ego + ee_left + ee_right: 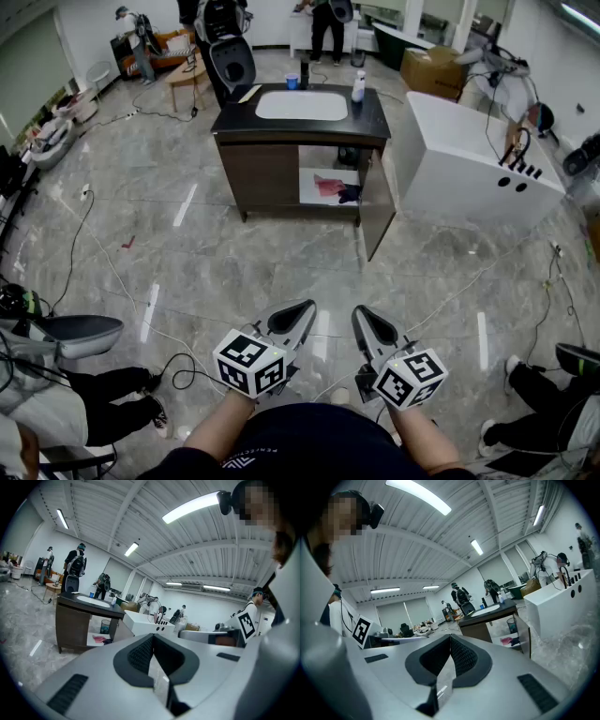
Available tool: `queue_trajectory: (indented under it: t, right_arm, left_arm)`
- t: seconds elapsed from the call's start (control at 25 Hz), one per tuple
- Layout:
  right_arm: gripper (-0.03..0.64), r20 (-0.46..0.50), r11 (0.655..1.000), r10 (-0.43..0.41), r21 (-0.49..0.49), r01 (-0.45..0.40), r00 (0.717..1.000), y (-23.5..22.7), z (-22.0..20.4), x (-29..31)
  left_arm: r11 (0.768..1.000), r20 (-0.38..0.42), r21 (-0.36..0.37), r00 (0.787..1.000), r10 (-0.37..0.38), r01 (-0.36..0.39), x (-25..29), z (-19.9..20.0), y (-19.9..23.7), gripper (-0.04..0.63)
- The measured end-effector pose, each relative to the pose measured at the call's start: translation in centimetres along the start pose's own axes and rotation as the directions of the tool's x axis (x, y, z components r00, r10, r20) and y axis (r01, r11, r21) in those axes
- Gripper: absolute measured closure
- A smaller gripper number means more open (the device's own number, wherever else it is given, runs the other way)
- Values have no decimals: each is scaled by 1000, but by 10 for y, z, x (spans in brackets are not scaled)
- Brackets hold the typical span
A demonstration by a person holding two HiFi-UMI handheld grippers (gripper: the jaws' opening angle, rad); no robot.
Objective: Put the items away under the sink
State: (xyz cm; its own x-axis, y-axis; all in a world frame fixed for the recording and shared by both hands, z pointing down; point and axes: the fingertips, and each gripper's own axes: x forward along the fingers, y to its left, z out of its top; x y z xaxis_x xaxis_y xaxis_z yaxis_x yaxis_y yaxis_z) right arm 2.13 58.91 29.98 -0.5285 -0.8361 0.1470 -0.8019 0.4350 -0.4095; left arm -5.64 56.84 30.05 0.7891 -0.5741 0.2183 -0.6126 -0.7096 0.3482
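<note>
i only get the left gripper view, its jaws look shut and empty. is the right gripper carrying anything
Observer: No. In its own view the right gripper has its jaws together with nothing between them.
Operator: whats on the counter by the sink, too small for me
Observer: The head view shows a tall black bottle behind the white oval basin, beside a small blue cup.
Operator: any trip hazards on the way
Observer: A dark cable trails over the grey marble floor, left of the path.

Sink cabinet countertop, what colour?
Black countertop around a white basin; it shows best in the head view.
</note>
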Motion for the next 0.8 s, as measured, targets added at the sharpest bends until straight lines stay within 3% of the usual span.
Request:
queue_trajectory:
  t: [0.8]
  right_arm:
    - [581, 13, 999, -19, 31, 19, 1000, 0, 3, 15]
  left_arm:
    - [1000, -10, -20, 1000, -19, 19, 7, 4, 17, 592]
